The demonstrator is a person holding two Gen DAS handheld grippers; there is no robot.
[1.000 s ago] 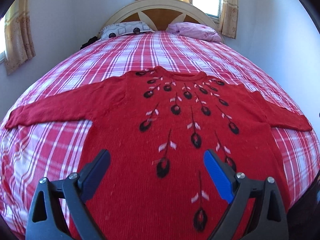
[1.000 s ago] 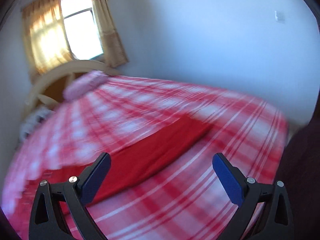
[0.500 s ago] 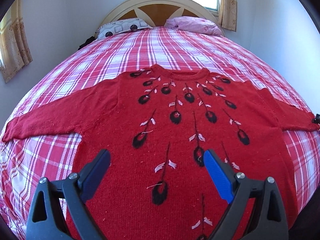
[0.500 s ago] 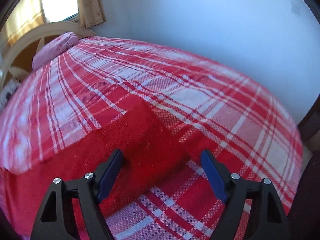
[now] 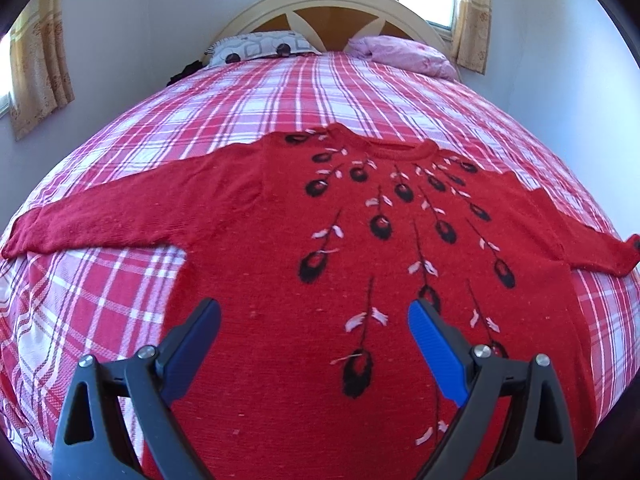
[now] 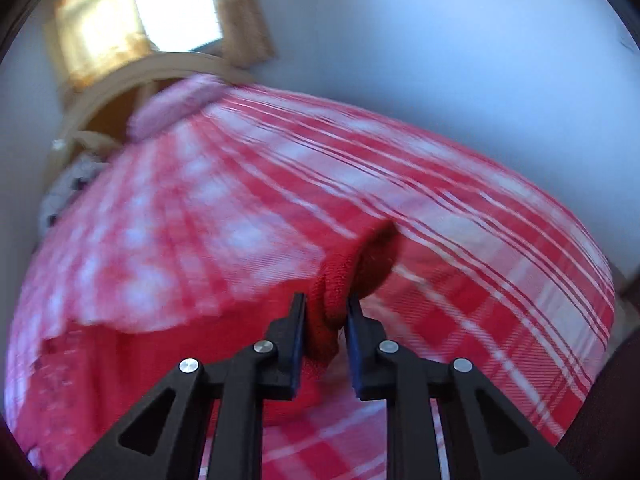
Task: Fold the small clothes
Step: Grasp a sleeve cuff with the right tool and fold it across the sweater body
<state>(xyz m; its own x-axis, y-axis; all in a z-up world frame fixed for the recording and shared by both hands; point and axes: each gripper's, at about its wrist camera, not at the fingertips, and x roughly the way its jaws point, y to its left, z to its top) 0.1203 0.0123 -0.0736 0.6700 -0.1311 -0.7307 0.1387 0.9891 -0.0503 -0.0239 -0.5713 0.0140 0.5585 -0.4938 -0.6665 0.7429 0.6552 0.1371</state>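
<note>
A red knit sweater (image 5: 248, 264) with black feather marks lies flat, front up, on the plaid bed, both sleeves spread out. My left gripper (image 5: 314, 326) is open and empty, hovering over the sweater's lower body. My right gripper (image 6: 326, 314) is shut on the cuff of the sweater's right sleeve (image 6: 352, 272), which is bunched and lifted between the fingers. That view is blurred by motion. The right gripper's tip (image 5: 636, 243) shows at the sleeve end in the left wrist view.
The bed has a red and white plaid cover (image 5: 100, 304). Two pillows (image 5: 260, 46) lie against the cream headboard (image 5: 348, 4). Walls stand close on both sides. Curtained windows (image 6: 140, 12) are behind the headboard.
My right gripper has gone down onto the right sleeve end and shut on the cuff, then lifted it. My left gripper has drifted slightly over the sweater and stays open.
</note>
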